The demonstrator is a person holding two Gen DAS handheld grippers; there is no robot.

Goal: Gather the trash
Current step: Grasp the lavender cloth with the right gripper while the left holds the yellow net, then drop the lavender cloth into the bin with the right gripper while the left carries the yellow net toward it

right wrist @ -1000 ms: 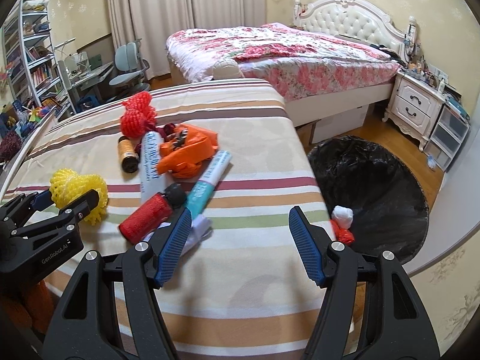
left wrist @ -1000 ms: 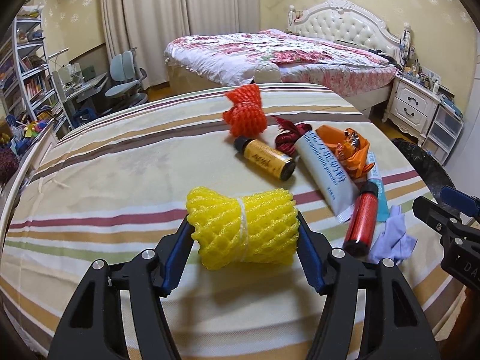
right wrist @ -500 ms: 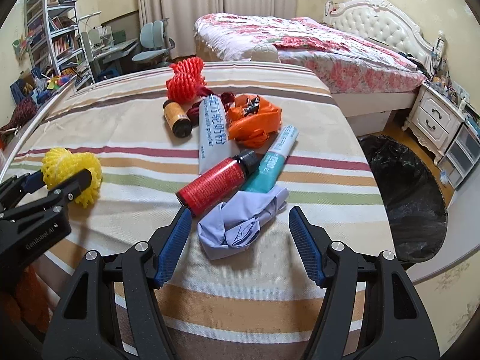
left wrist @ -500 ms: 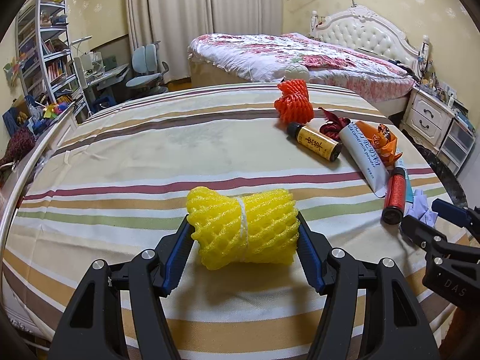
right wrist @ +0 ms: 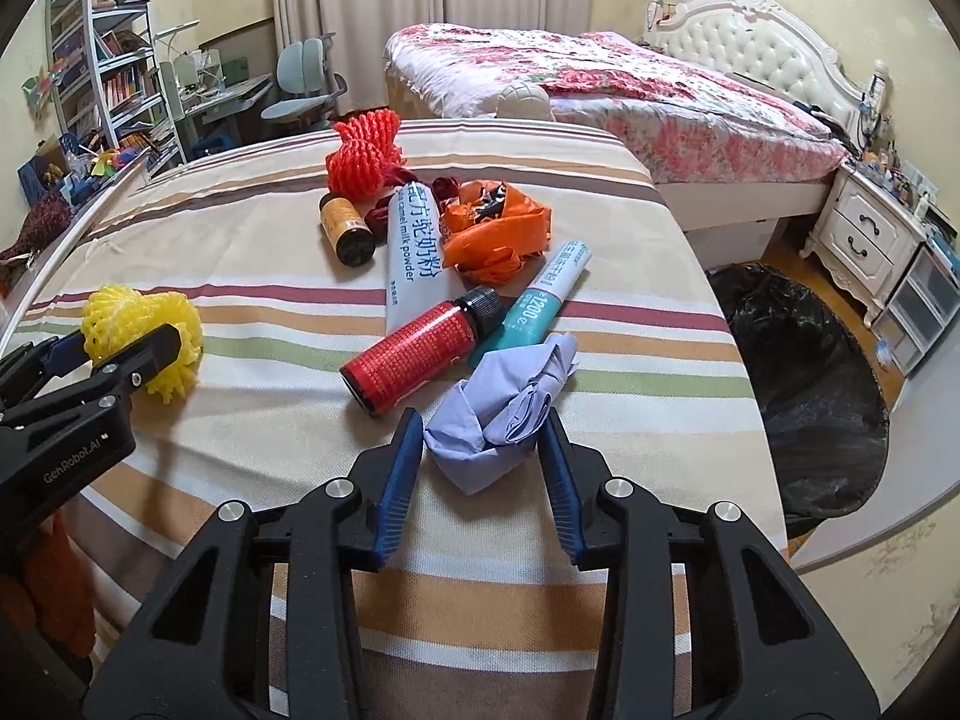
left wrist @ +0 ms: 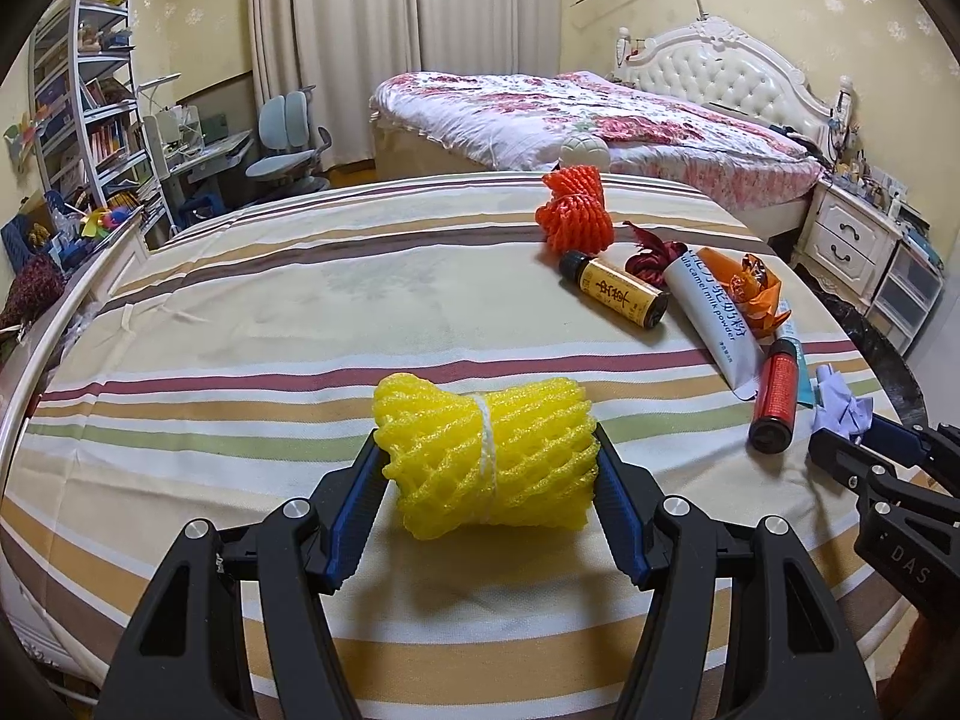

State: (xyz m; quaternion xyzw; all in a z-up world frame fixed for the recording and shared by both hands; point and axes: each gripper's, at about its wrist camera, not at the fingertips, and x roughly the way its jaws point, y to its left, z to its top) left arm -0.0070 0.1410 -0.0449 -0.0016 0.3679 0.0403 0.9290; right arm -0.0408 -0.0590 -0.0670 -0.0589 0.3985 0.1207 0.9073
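Foam net (left wrist: 486,456) sits pinched between left fingers (left wrist: 354,498); lilac cloth (right wrist: 498,414) lies between right fingers (right wrist: 399,474), contact unclear.

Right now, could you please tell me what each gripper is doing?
Left gripper: closed on the yellow foam net.
Right gripper: jaws closing around the crumpled lilac paper.

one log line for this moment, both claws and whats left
left claw: shut on yellow foam net | right claw: closing around lilac crumpled paper | black bin bag: right of table
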